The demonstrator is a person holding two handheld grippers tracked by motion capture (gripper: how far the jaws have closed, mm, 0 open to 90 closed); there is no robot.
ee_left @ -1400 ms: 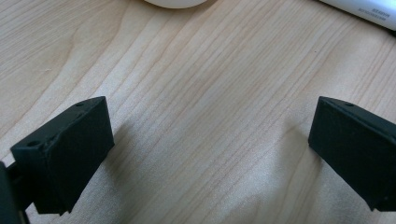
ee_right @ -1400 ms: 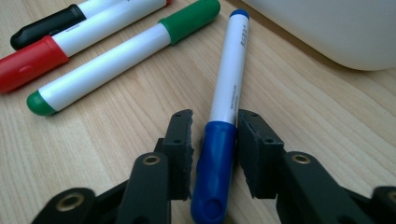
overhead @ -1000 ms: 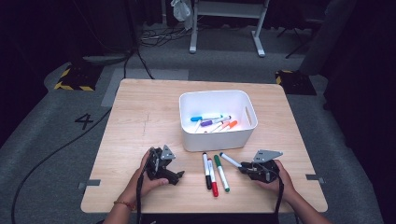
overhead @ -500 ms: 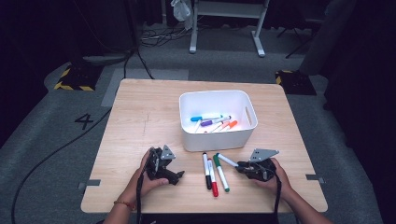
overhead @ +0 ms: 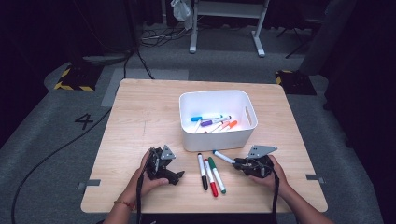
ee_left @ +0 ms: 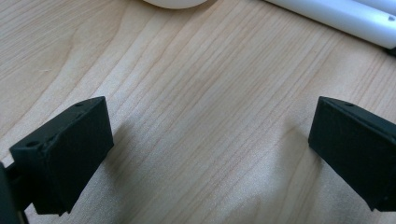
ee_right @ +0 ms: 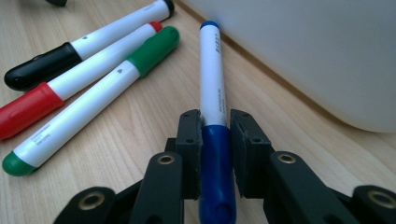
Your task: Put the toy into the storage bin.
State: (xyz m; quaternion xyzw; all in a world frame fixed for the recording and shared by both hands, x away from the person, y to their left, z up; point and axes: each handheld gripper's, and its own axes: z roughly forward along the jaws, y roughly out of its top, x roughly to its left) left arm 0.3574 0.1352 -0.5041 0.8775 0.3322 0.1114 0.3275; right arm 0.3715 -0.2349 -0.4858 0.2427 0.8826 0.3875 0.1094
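A white bin (overhead: 215, 140) stands mid-table with several markers inside (overhead: 212, 121). In front of it lie a black marker (overhead: 202, 171), a red marker (overhead: 211, 177) and a green marker (overhead: 216, 175). My right gripper (overhead: 237, 164) is shut on the blue marker (ee_right: 213, 98), its pads (ee_right: 190, 140) pressing the dark blue cap (ee_right: 215, 177) while the marker's far end points at the bin wall (ee_right: 299, 51). The blue marker (overhead: 224, 157) lies low over the table. My left gripper (overhead: 176, 176) rests on the wood at the front left, open with bare table (ee_left: 205, 116) between its fingers (ee_left: 65, 149).
The table's front edge (overhead: 201, 210) runs close under both hands. Beyond the table lie cables (overhead: 56, 149) on grey floor and a white stand's legs (overhead: 224, 32). Bare wood (overhead: 140, 112) spreads left of the bin.
The right gripper has shifted slightly left toward the markers with the blue marker in it. The left gripper has not moved.
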